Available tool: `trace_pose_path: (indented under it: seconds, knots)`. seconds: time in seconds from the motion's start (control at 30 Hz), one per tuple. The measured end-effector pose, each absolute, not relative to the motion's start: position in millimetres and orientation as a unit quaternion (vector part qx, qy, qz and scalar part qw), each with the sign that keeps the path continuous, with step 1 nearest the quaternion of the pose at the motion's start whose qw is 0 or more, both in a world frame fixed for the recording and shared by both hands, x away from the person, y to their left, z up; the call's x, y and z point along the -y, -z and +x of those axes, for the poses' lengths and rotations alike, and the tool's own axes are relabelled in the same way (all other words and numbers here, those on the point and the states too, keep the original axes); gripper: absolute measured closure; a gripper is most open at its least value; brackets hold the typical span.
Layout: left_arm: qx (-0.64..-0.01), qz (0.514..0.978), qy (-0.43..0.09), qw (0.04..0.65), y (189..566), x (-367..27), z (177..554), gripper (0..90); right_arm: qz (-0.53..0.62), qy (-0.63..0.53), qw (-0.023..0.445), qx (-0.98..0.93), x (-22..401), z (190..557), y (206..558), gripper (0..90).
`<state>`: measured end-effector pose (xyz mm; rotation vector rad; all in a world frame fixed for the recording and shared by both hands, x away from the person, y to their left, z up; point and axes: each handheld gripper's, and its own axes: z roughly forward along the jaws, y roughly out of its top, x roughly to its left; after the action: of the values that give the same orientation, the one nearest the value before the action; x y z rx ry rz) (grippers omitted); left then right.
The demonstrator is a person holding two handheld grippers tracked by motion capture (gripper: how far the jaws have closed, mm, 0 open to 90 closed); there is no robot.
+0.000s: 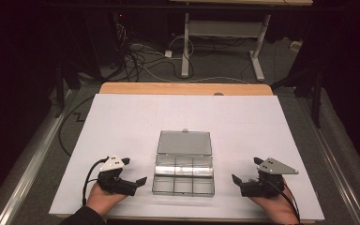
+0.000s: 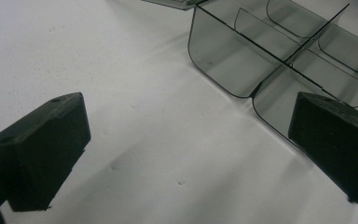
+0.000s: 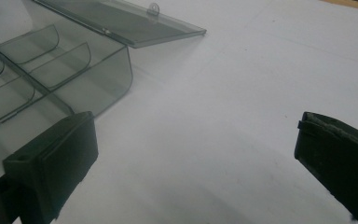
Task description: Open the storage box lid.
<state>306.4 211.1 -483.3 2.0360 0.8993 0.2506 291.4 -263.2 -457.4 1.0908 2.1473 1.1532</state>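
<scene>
A clear plastic compartment box (image 1: 183, 174) lies open near the table's front middle, its lid (image 1: 184, 142) folded back flat behind it. Its compartments look empty. My left gripper (image 1: 132, 174) rests to the left of the box, open, with nothing between its jaws. My right gripper (image 1: 245, 171) rests to the right of the box, also open and empty. In the left gripper view the box's dividers (image 2: 279, 56) sit just beyond the jaws. The right gripper view has the box (image 3: 51, 65) and lid (image 3: 121, 21) at upper left.
The table is covered by a white sheet (image 1: 122, 117), with a wooden edge (image 1: 185, 88) at the back. Beyond it on the floor are cables (image 1: 136, 56) and a desk frame (image 1: 222, 42). Metal rails (image 1: 28, 154) run along both sides.
</scene>
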Motion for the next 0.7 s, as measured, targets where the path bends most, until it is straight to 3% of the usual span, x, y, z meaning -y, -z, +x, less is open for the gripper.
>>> trace_pose_path:
  seconds: [0.37, 0.53, 0.7]
  knots:
    - [-0.364, 0.817, -0.101, 0.436, 484, -211, 307, 0.0, 0.427, -0.420, 0.247, -0.762, 295, 276, 456, 2.7]
    - [-0.362, 0.819, -0.098, 0.435, 484, -210, 307, 0.0, 0.436, -0.417, 0.249, -0.758, 305, 271, 456, 7.8]
    - [-0.359, 0.820, -0.098, 0.435, 484, -210, 307, 0.0, 0.433, -0.418, 0.248, -0.759, 313, 263, 454, 25.8]
